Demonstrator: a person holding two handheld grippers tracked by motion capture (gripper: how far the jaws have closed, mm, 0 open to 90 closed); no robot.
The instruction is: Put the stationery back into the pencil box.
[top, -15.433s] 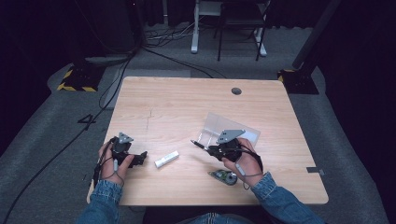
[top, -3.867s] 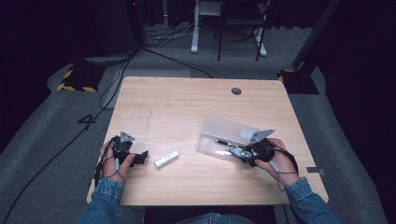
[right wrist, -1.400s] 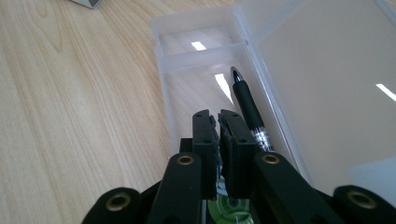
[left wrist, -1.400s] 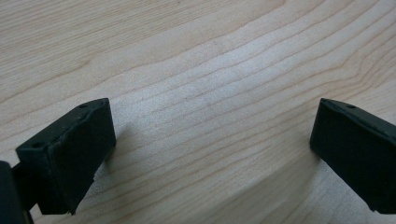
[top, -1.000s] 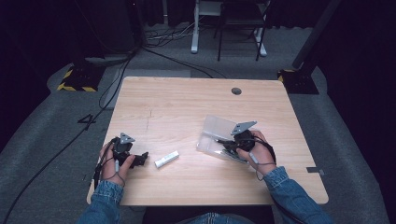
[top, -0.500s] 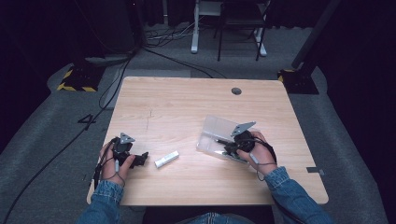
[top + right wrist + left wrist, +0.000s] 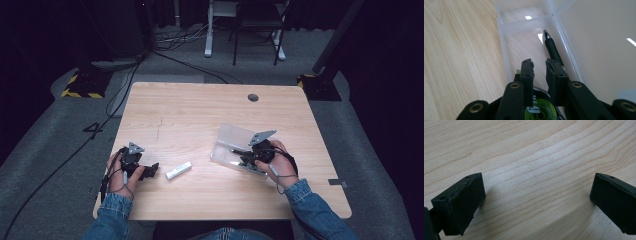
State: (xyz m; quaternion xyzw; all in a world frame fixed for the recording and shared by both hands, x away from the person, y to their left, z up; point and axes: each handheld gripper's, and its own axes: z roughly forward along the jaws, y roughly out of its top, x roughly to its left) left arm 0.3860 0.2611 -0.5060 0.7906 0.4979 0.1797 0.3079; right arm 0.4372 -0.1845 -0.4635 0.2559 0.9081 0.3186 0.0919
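The person's right hand (image 7: 280,162) rests on the table (image 7: 200,110) near its right side, with the wrist bent so that the right gripper (image 7: 245,159) points left, into a clear plastic box (image 7: 235,137). The box lies open and its lid leans up on the far side. In the right gripper view, the right gripper (image 7: 539,67) has its jaws a little apart, with a thin gap between them, and they have just been opening. Nothing is pinched between them. A black pen (image 7: 551,46) lies in the box, just beyond the jaws and a bit to one side. The pen is flat on the box floor, along the box's long side, and its shiny silver end points away from the gripper toward the far end of the box. The left hand (image 7: 121,172) rests near the left front edge of the table, holding the left gripper (image 7: 150,170) low, pointing right. Its jaws are spread wide over bare wood. A small white stick (image 7: 178,170) lies just beside it on the table, tilted a little.
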